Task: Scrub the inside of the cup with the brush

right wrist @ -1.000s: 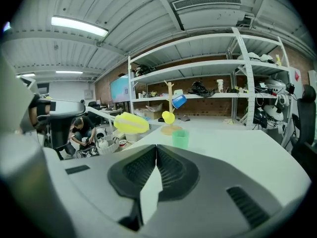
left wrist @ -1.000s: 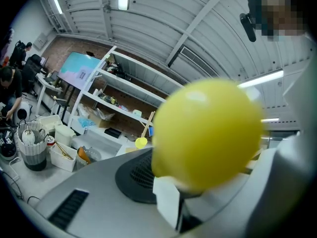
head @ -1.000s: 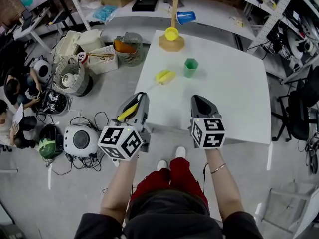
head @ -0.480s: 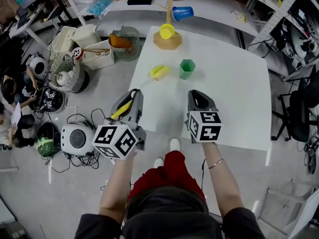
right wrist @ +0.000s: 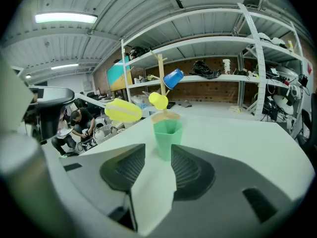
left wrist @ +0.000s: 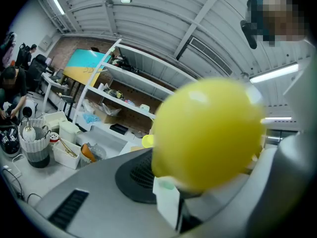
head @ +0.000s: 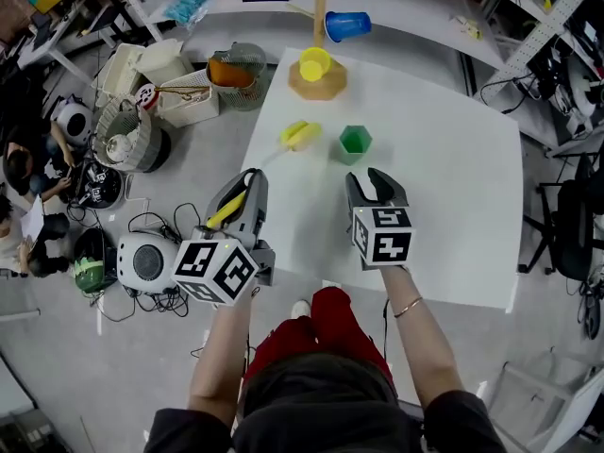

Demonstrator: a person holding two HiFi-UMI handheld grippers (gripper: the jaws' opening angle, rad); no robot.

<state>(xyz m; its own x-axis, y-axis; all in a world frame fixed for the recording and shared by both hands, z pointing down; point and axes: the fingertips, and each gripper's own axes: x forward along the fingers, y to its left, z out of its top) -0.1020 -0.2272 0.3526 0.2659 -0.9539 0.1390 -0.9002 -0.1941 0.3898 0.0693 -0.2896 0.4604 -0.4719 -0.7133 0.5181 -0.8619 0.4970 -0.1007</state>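
The green cup (head: pixel 355 142) stands upright on the white table (head: pixel 453 187); in the right gripper view the cup (right wrist: pixel 167 138) is straight ahead of the jaws. My right gripper (head: pixel 375 187) hovers just short of it, its jaws opening with nothing between them. My left gripper (head: pixel 247 189) is off the table's left edge, shut on the yellow handle (left wrist: pixel 208 133) of the brush. The brush's yellow head (head: pixel 296 134) pokes forward over the table, left of the cup and apart from it.
A wooden rack (head: pixel 317 81) at the table's far edge carries a yellow cup (head: pixel 314 63) and a blue cup (head: pixel 346 25). Baskets (head: pixel 184 97), a fan (head: pixel 151 264) and cables crowd the floor on the left, where people sit.
The right gripper's jaws have gone from shut to parted. Both grippers have moved forward, closer to the green cup; the brush stays in the left gripper.
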